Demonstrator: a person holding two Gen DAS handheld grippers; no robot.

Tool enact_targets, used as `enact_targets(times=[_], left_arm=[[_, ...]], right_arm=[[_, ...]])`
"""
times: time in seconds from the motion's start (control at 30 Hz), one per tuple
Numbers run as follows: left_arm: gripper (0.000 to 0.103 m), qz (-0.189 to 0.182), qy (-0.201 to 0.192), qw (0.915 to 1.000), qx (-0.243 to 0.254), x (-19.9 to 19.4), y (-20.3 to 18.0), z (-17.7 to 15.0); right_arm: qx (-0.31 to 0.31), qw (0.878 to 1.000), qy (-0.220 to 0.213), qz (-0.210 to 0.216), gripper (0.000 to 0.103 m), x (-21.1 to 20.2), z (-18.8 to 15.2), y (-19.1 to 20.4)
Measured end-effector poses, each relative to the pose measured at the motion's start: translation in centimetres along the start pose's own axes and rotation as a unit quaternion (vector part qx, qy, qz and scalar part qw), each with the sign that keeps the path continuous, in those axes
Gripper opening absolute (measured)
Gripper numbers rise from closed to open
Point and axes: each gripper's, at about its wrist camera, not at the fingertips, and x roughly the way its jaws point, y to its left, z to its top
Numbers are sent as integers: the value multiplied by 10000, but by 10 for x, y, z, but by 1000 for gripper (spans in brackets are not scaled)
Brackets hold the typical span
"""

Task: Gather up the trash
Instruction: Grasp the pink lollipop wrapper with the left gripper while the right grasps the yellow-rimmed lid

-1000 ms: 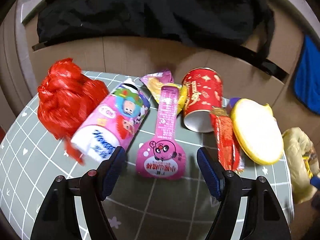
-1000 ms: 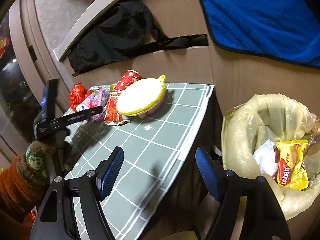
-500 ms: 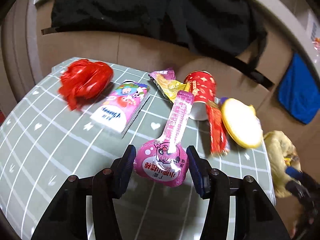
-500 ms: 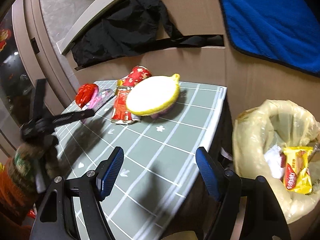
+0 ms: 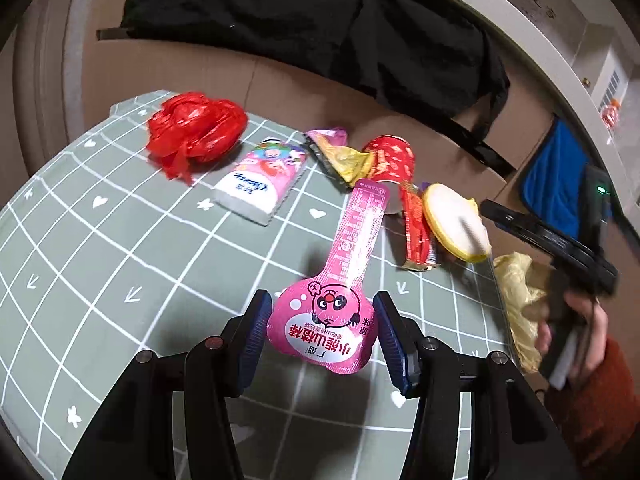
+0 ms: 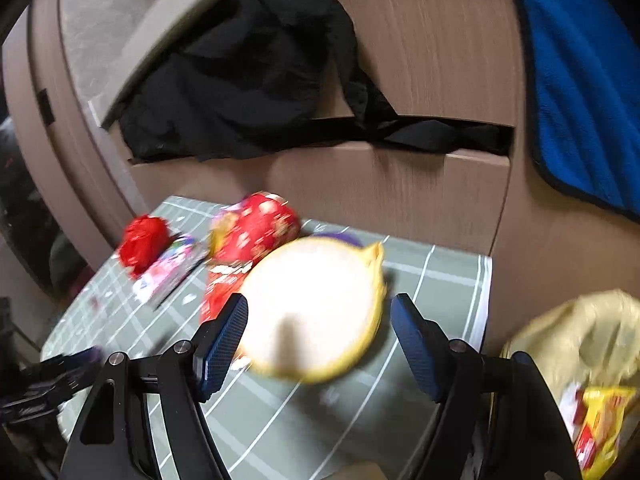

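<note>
My left gripper [image 5: 322,320] is shut on the round end of a pink spoon-shaped snack packet [image 5: 360,232], held a little above the green grid tablecloth [image 5: 120,260]. In the blurred right wrist view, my right gripper [image 6: 320,332] has its jaws closing around a white disc with a yellow rim [image 6: 316,300]. A gap shows at the right pad. A bin lined with a yellowish bag [image 6: 580,340] stands past the table's right edge and holds a yellow snack packet [image 6: 600,420].
On the cloth lie a red plastic bag [image 5: 196,128], a pink tissue pack [image 5: 264,176], a yellow-purple wrapper [image 5: 340,152], a red paper cup [image 5: 390,160] and a red wrapper [image 5: 416,224]. Black fabric [image 5: 320,28] and a blue towel [image 6: 580,80] hang behind.
My left gripper has closed on the pink packet and drawn it back off the cloth. The right gripper has swung from the bin side to the yellow-rimmed disc.
</note>
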Motion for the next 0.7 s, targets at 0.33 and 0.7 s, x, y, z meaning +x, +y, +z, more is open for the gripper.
enact_targets(times=[0.33,0.7], left_arm=[[53,-22,74,9998,-176,-3,14,0],[53,-192,140,9994,-238,-6,10,-9]], right_arm=[[-144,9979,499,387,38,38,9,1],[-786,9851,919,1224,55,-24,-54,42]])
